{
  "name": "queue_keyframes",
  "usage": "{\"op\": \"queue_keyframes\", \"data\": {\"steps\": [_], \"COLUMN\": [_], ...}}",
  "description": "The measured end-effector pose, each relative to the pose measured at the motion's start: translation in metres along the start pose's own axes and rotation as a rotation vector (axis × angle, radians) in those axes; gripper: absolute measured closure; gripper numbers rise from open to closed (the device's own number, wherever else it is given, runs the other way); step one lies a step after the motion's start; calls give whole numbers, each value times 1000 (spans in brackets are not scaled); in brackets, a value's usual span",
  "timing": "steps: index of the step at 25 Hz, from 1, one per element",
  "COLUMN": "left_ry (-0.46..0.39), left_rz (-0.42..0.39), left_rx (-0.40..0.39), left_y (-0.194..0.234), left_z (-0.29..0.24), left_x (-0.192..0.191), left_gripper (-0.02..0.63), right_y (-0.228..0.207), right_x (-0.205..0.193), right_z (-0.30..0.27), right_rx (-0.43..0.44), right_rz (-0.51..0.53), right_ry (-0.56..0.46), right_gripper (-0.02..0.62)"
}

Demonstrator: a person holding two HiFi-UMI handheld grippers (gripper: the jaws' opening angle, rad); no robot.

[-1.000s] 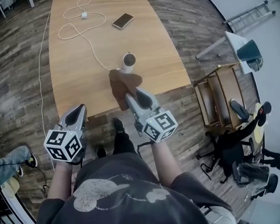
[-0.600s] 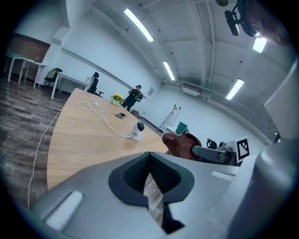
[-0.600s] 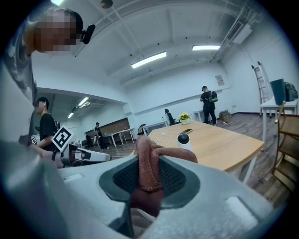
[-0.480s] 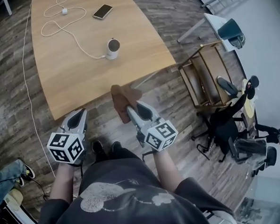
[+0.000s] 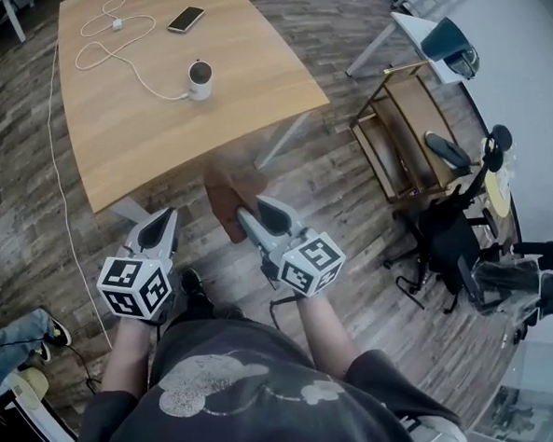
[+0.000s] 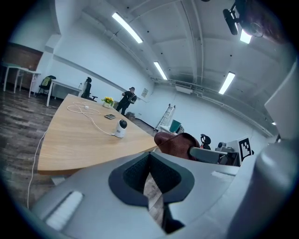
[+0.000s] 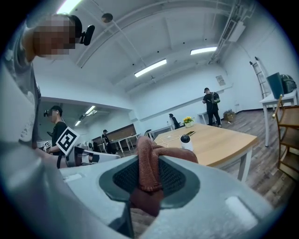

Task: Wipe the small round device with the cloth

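Observation:
The small round device (image 5: 199,80), white with a dark top, stands on the wooden table (image 5: 132,145) with a white cable running from it. It also shows far off in the left gripper view (image 6: 120,128) and the right gripper view (image 7: 186,141). My right gripper (image 5: 250,208) is shut on the brown cloth (image 5: 223,191), which bunches up between its jaws (image 7: 148,175). It hangs over the floor, short of the table's near edge. My left gripper (image 5: 160,218) is beside it, shut and holding nothing (image 6: 149,156). The cloth (image 6: 175,142) shows to its right.
A phone (image 5: 187,19) and a coiled white cable (image 5: 107,44) lie at the table's far end. A wooden rack (image 5: 397,133) stands on the floor to the right, with office chairs (image 5: 455,242) beyond it. A white cord (image 5: 64,182) trails on the floor at left. People stand in the background.
Both grippers and the cloth have drawn back from the table; the cloth, close to the device a second ago, now hangs over the floor. The device has not moved on the table.

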State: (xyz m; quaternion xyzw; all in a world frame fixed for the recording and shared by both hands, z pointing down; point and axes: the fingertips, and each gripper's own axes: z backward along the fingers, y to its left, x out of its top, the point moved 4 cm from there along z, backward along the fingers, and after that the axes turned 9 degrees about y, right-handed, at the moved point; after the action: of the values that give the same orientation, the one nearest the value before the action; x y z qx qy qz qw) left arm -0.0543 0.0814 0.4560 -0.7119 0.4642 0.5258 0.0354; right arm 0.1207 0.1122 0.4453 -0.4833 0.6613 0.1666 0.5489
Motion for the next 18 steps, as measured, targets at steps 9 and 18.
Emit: {"op": "queue_keyframes", "data": {"steps": [9, 18], "left_ry": [-16, -30], "left_rz": [-27, -42], "left_rx": [6, 23], "left_y": [-74, -110], "left_z": [27, 49], "left_x": [-37, -64], "left_gripper": [588, 588], "right_y": [17, 35], "right_x": [-33, -53], "right_z": [75, 112], "right_rx": [-8, 14], "right_rz": [0, 36], "right_ry": [12, 27], "right_gripper": [502, 503]}}
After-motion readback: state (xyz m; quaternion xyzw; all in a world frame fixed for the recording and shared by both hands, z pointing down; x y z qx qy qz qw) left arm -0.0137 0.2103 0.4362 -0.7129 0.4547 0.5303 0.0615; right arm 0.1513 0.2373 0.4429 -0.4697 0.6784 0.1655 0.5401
